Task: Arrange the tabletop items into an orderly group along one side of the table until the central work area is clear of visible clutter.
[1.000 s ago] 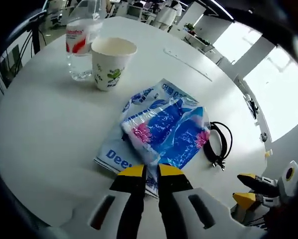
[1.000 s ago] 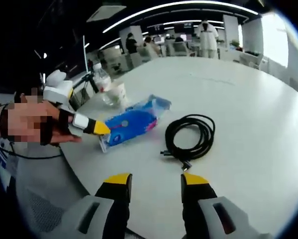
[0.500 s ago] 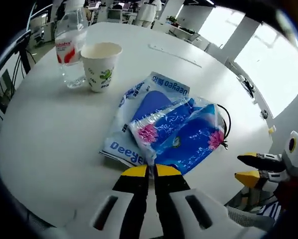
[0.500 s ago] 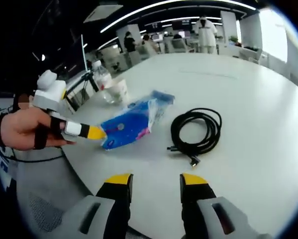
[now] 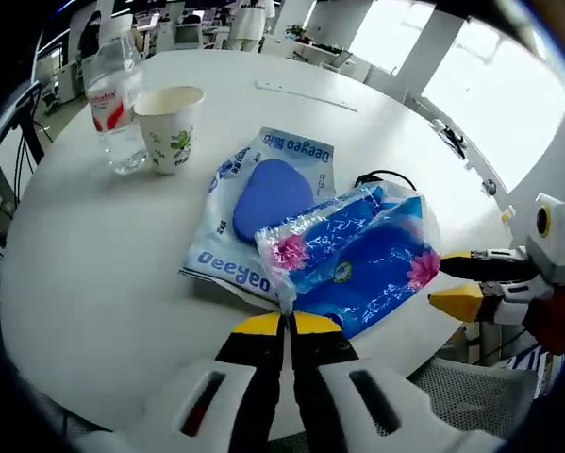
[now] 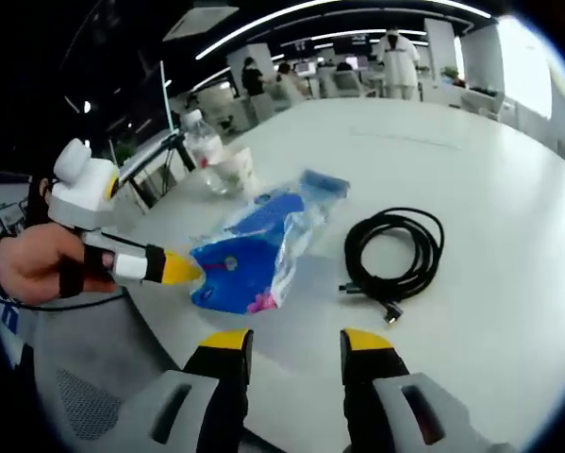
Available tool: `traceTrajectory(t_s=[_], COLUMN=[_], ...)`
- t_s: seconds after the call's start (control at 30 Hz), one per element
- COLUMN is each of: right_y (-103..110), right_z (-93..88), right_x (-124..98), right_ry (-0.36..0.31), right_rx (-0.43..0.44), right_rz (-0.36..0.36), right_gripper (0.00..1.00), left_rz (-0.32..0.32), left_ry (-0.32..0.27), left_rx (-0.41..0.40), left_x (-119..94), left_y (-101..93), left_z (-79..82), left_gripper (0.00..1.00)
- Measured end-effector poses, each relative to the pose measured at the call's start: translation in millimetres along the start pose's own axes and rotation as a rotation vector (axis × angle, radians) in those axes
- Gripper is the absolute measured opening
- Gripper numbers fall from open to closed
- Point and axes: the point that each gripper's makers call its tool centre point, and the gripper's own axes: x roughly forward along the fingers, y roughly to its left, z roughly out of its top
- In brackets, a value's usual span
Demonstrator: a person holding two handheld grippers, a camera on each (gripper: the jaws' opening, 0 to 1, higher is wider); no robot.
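Your left claw [image 5: 286,326] pinches the crinkly blue plastic tissue pack [image 5: 353,260] near the white round tabletop's [image 5: 93,245] edge — your right claw [image 6: 286,342] gapes empty. Around it: flat blue-white wipes packet [image 5: 263,203], coiled black cable [image 6: 400,250], paper cup [image 5: 169,127], clear water bottle [image 5: 112,99].

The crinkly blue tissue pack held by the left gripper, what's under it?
Under the crinkly blue plastic tissue pack lies a flat white-and-blue printed packet on the white round table. The black coiled cable peeks out behind. The packet's near corner is covered.
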Motion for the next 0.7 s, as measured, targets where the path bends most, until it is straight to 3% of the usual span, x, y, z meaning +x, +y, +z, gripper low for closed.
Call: traceTrajectory(t_s=[0.1, 0.23, 0.7], right_y=[1, 1, 4], right_z=[-3.1, -8.7, -5.5], right_x=[2, 4, 3], right_ry=[0.008, 0.006, -0.019], right_rx=[0.006, 0.077, 0.108], right_rz=[0.003, 0.012, 0.024], right_gripper=[0.36, 0.35, 0.34], left_rz=[-0.006, -0.009, -0.014], left_ry=[0.003, 0.001, 0.009], left_rx=[0.011, 0.013, 0.076], left_x=[1, 0, -3], left_y=[-1.2, -4.4, -12.7], left_z=[-3.1, -4.4, -13.6], left_gripper=[0.00, 0.00, 0.00])
